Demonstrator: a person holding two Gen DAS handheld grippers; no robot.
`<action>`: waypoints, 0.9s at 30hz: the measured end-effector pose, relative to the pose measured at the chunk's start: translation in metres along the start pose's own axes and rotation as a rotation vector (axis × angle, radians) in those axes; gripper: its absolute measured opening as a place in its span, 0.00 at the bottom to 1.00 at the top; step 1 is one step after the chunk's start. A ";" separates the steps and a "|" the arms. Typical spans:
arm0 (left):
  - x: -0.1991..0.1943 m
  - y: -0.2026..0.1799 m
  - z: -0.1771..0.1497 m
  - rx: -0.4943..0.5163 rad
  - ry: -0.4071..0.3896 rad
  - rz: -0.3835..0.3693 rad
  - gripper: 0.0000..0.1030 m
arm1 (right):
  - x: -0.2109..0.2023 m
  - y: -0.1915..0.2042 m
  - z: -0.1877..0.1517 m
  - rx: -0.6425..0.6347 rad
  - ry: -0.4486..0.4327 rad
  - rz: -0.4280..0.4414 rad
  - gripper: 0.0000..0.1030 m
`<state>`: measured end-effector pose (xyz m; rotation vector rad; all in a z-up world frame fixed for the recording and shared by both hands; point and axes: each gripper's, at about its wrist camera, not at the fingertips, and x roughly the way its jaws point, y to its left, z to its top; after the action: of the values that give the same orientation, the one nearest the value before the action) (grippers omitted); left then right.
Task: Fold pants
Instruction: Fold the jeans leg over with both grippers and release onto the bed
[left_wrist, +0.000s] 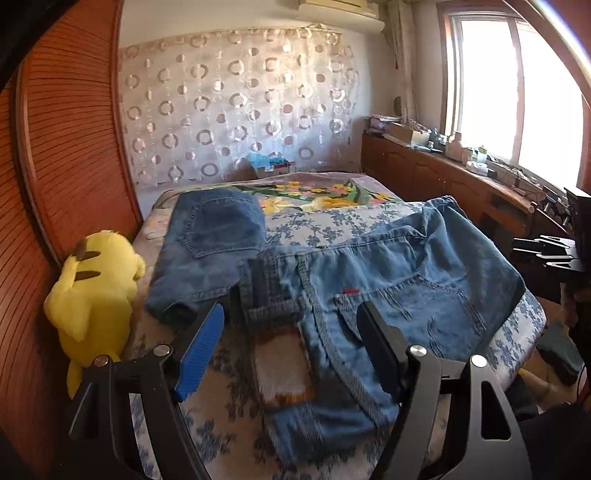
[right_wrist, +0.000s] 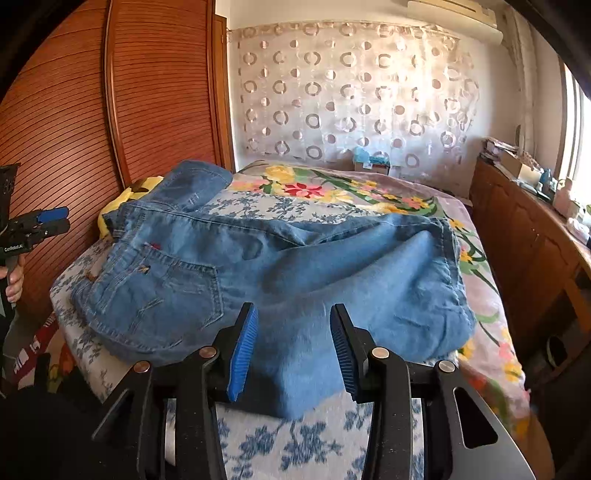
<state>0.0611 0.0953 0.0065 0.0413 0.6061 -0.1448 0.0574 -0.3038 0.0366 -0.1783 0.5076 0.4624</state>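
Light blue jeans (left_wrist: 406, 280) lie spread across the bed, seat side up with a back pocket (right_wrist: 166, 295) showing. In the left wrist view the waistband with its brown leather patch (left_wrist: 280, 365) lies between and below the fingers of my left gripper (left_wrist: 291, 310), which stands open; its pads do not touch the cloth. My right gripper (right_wrist: 293, 308) is open too, and a folded edge of the jeans (right_wrist: 291, 369) lies between its blue pads without being pinched. Each gripper also shows small at the edge of the other's view.
A second, darker pair of jeans (left_wrist: 210, 236) lies folded at the far left of the bed (right_wrist: 295, 443). A yellow plush toy (left_wrist: 96, 295) leans against the wooden wardrobe doors (right_wrist: 110, 110). A cluttered wooden cabinet (left_wrist: 443, 177) runs along the right under the window.
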 end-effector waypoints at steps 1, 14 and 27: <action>0.006 0.001 0.002 0.003 0.005 0.002 0.73 | 0.006 -0.001 0.001 0.002 0.001 0.001 0.42; 0.083 0.032 0.029 0.023 0.080 -0.005 0.73 | 0.079 -0.013 -0.002 0.022 0.085 -0.067 0.47; 0.087 0.031 0.029 -0.034 0.070 0.000 0.22 | 0.081 -0.019 -0.012 0.057 0.062 -0.064 0.48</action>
<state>0.1524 0.1127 -0.0193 0.0130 0.6781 -0.1338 0.1236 -0.2933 -0.0137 -0.1545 0.5738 0.3804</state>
